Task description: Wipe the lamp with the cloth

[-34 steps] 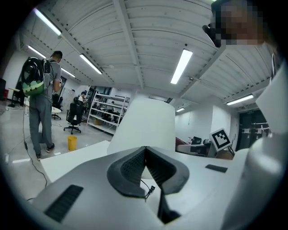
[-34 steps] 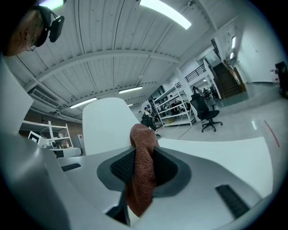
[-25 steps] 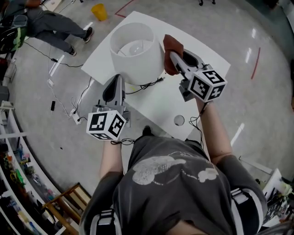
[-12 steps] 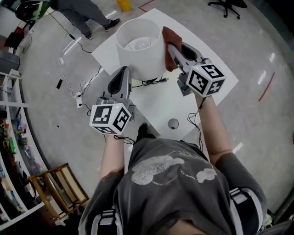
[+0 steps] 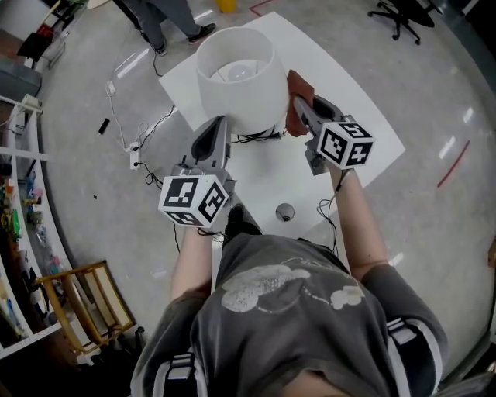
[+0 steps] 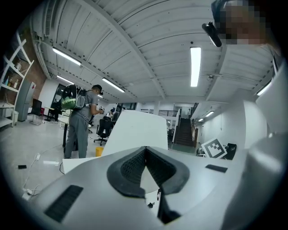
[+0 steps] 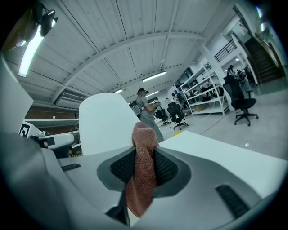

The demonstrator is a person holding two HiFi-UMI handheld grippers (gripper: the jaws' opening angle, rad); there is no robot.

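A lamp with a white drum shade (image 5: 236, 74) stands on the white table (image 5: 364, 132). My right gripper (image 5: 301, 105) is shut on a reddish-brown cloth (image 5: 298, 84) and holds it against the shade's lower right side. In the right gripper view the cloth (image 7: 143, 170) hangs between the pads, with the shade (image 7: 105, 121) just behind it. My left gripper (image 5: 221, 120) is shut with nothing in it, its tips close under the shade's near left side. In the left gripper view the jaws (image 6: 145, 150) meet in front of the shade (image 6: 135, 132).
The lamp's black cable (image 5: 256, 138) lies on the table by the base. A round cable hole (image 5: 285, 211) sits near the front edge. A person (image 5: 167, 15) stands beyond the table. A power strip (image 5: 132, 159) and wires lie on the floor at left.
The right gripper with the cloth has slid down the shade's right side, from near the rim to its lower part. The left gripper has moved closer under the shade.
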